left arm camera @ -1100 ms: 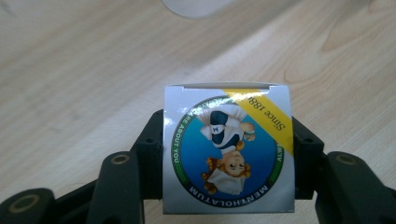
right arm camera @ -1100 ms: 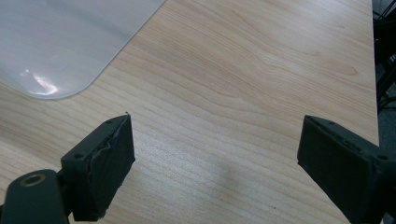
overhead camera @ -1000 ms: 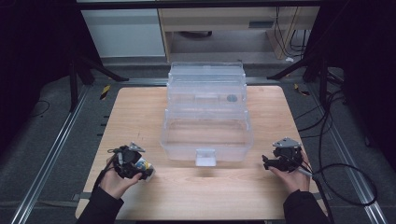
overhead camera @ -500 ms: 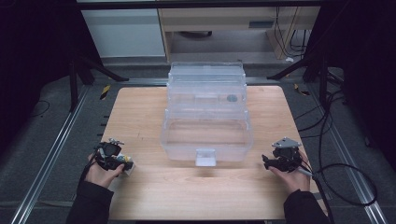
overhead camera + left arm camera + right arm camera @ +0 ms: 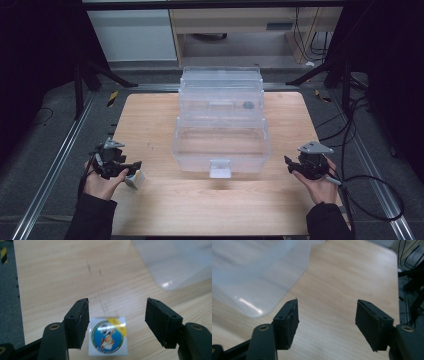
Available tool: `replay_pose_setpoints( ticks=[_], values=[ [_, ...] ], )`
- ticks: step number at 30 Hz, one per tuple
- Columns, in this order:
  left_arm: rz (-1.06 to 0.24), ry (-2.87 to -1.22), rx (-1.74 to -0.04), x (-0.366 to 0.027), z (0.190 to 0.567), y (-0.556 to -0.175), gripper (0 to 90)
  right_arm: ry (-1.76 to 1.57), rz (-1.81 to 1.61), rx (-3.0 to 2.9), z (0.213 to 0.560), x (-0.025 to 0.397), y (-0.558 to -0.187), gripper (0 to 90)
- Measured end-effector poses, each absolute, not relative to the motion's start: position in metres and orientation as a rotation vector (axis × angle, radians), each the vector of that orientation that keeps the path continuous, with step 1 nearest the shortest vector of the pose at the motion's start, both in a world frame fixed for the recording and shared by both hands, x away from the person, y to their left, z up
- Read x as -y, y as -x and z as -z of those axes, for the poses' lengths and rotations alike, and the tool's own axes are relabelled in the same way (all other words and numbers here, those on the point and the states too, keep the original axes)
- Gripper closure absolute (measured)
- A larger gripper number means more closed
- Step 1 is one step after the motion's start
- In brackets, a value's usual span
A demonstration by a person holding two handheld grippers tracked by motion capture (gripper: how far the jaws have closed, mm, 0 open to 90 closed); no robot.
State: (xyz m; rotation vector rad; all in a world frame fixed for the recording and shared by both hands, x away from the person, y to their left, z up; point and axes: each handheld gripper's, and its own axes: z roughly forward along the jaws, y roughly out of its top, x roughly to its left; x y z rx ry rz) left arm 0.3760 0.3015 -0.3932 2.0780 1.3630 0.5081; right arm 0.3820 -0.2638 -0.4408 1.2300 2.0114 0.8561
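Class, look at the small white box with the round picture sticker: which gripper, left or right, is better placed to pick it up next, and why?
Left. The left gripper is open with the small white box lying between its jaws. The right gripper is open over bare table, across the clear bin.

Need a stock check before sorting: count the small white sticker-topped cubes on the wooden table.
1. The small white cube with a round cartoon sticker lies near the table's front left, between the open jaws of the left hand-held gripper. Others may be hidden inside the frosted clear plastic tiered box.
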Motion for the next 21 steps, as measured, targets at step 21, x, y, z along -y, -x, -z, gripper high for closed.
replay_pose_setpoints(
  ticks=[21],
  values=[
    [-0.526, -2.093, -1.099, -0.208, 0.412, -0.447, 45.0, -1.287, -1.022, -2.152, 0.420, 0.212, -0.430, 49.3]
  ],
)
